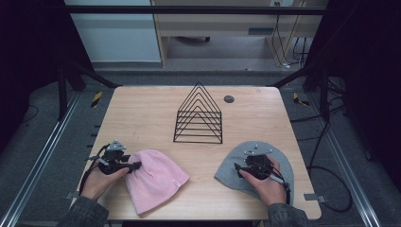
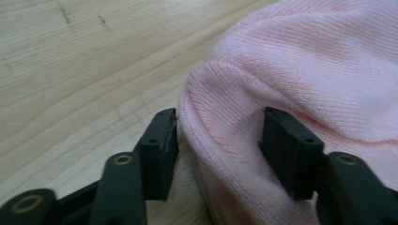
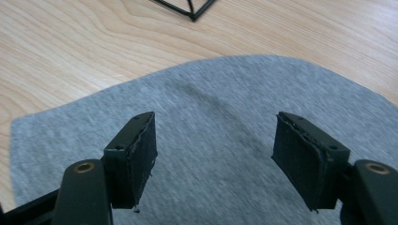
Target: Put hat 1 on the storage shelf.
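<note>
Pink knit hat (image 2: 300,70): lying on the desk (image 1: 151,109) at the near left, its rounded edge sitting between the jaws of the left tool (image 2: 220,136).
Left tool: straddling that edge, not yet pinching.
Grey hat (image 3: 220,136): lying under the spread right tool (image 3: 216,150).

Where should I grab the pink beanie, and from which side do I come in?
Take the pink beanie at its rounded edge fold, likely from the left side of the table, where the left gripper already straddles it. The knit bunches into a raised ridge there, thick enough to pinch; elsewhere it lies flat. Jaws stand either side of the ridge, one pad off the fabric.
</note>
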The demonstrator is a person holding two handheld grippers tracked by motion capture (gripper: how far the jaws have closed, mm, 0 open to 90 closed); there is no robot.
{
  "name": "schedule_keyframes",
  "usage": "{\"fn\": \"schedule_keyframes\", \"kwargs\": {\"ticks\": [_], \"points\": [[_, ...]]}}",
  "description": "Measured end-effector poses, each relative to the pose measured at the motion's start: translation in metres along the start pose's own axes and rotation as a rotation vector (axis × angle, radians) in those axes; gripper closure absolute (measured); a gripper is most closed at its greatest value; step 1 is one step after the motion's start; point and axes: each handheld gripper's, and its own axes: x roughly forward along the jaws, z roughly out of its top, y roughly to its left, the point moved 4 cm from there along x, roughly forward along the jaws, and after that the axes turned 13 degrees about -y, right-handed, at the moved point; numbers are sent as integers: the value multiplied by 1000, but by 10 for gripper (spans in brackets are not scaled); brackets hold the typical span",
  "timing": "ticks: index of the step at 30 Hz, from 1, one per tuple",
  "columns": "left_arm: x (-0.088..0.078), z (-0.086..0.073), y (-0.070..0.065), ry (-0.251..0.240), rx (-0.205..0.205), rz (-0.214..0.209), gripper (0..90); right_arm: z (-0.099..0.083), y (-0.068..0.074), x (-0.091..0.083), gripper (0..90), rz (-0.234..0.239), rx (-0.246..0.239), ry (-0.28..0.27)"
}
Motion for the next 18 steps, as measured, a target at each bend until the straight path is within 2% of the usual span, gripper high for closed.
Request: {"fn": "schedule_keyframes", "kwargs": {"ticks": [4, 6, 8, 11, 15, 18], "points": [[1, -2, 0, 12, -10, -15, 589, 2, 3, 0, 303, -4, -17, -8], [-1, -1, -1, 19, -3, -25, 676, 4, 2, -1, 299, -7, -6, -24], [-2, 0, -2, 18, 8, -16, 746, 4, 2, -3, 281, 9, 21, -39], [-3, 1, -3, 18, 22, -5, 768, 7, 3, -5, 275, 10, 20, -61], [-8, 5, -4, -15, 36, 19, 784, 8, 4, -6, 267, 8, 7, -61], [-20, 12, -6, -75, 68, 70, 790, 9, 4, -7, 264, 3, 3, -74]]}}
